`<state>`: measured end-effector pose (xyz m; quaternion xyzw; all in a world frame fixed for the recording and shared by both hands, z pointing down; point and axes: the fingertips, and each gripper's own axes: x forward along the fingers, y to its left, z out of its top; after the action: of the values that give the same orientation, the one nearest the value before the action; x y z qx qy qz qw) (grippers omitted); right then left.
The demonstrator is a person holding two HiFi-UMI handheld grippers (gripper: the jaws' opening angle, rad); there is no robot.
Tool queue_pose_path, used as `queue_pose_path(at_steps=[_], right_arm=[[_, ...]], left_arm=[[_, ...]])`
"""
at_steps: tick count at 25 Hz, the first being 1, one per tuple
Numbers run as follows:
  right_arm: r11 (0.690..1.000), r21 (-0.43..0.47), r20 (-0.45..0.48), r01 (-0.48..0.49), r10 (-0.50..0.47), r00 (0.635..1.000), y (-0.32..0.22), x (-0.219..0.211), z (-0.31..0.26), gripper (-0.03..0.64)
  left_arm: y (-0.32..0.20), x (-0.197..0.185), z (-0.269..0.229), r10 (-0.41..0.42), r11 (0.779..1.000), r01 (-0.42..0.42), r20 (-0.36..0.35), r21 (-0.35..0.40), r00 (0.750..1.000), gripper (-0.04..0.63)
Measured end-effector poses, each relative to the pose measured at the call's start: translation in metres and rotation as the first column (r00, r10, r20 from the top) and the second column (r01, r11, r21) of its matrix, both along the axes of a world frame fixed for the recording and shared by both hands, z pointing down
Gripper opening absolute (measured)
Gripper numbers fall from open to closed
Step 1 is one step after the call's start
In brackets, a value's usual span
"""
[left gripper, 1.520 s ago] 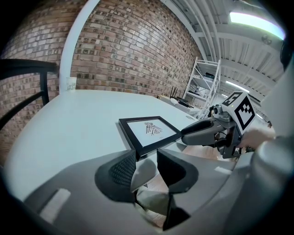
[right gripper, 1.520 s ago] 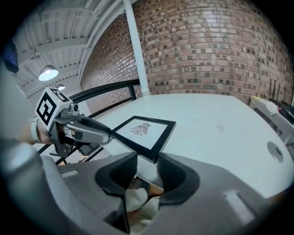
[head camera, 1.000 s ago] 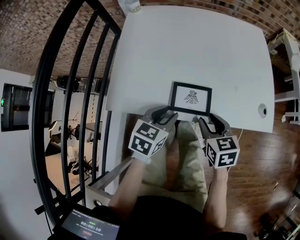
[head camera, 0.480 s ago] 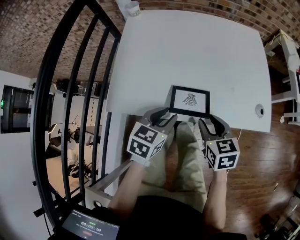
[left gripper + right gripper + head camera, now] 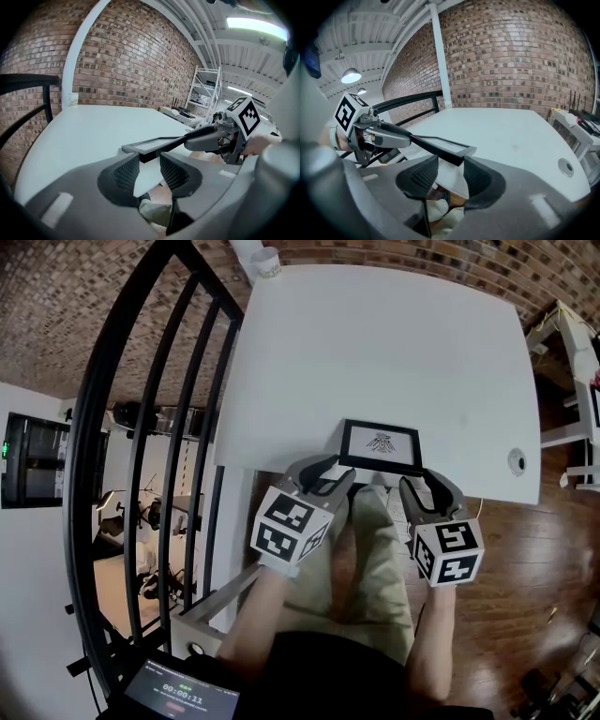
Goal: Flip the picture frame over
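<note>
head view: the picture frame (image 5: 380, 444) is being held face up at the near edge of the table (image 5: 375, 343), with one near corner being gripped by the left gripper (image 5: 336, 474) and the other by the right gripper (image 5: 415, 482). left gripper view: its corner is being pinched between wide-set jaws, clear of the table, probably so the frame can be turned over. right gripper view: the other corner is being clamped likewise.

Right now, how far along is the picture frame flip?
Done: the left tool and the right tool each grip a near corner of the picture frame. In hand: the frame's near edge looks raised off the table. Left: the drawing faces up, so the turn-over itself is not yet done, nor is setting the frame down face-down.
</note>
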<state>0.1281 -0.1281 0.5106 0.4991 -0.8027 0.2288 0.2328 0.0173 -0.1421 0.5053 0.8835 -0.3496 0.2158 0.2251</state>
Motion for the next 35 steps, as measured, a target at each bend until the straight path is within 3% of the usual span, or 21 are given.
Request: queue_pose_path(at_steps=[35], right_arm=[[0.999, 0.041, -0.001, 0.025, -0.025, 1.0, -0.005, 0.002, -0.034, 0.155]], left_arm=[[-0.009, 0.002, -0.033, 0.002, 0.998, -0.001, -0.01, 0.062, 1.0, 0.153]])
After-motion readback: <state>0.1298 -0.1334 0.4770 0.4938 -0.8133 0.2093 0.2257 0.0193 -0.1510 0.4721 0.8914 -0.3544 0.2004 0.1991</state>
